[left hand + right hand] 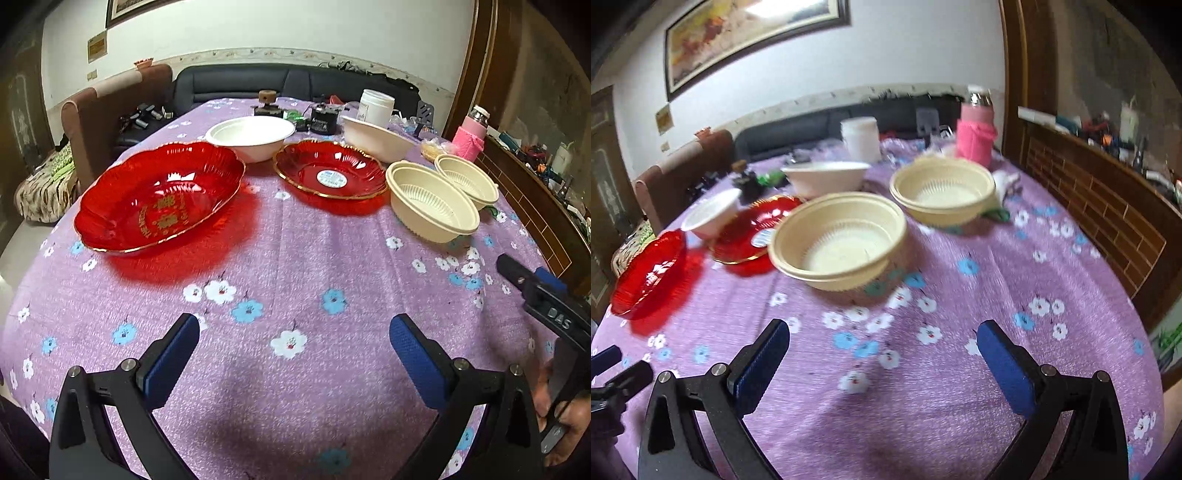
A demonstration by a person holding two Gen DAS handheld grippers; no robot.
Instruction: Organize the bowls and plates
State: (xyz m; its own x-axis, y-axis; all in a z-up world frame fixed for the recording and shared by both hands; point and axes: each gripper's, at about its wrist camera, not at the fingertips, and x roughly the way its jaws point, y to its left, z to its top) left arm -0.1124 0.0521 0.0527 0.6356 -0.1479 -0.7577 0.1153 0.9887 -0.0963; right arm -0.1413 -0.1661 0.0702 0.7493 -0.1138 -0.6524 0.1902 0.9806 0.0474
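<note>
On the purple flowered tablecloth (295, 258) lie a large red plate (159, 195), a smaller red plate with a label (328, 170), two white bowls (251, 136) (376, 136) and two cream bowls (432, 199) (467, 179). My left gripper (295, 332) is open and empty above the near cloth. My right gripper (882, 336) is open and empty, short of the nearer cream bowl (838, 240); the farther cream bowl (942, 192) sits behind it. The red plates (646, 273) (757, 225) are at left. The right gripper also shows in the left wrist view (528, 277).
At the table's far end stand a white jar (376, 107), a pink flask (471, 133) and small dark gadgets (325, 118). A brown chair (107, 110) and dark sofa (240, 81) are behind. A wooden cabinet (535, 203) runs along the right.
</note>
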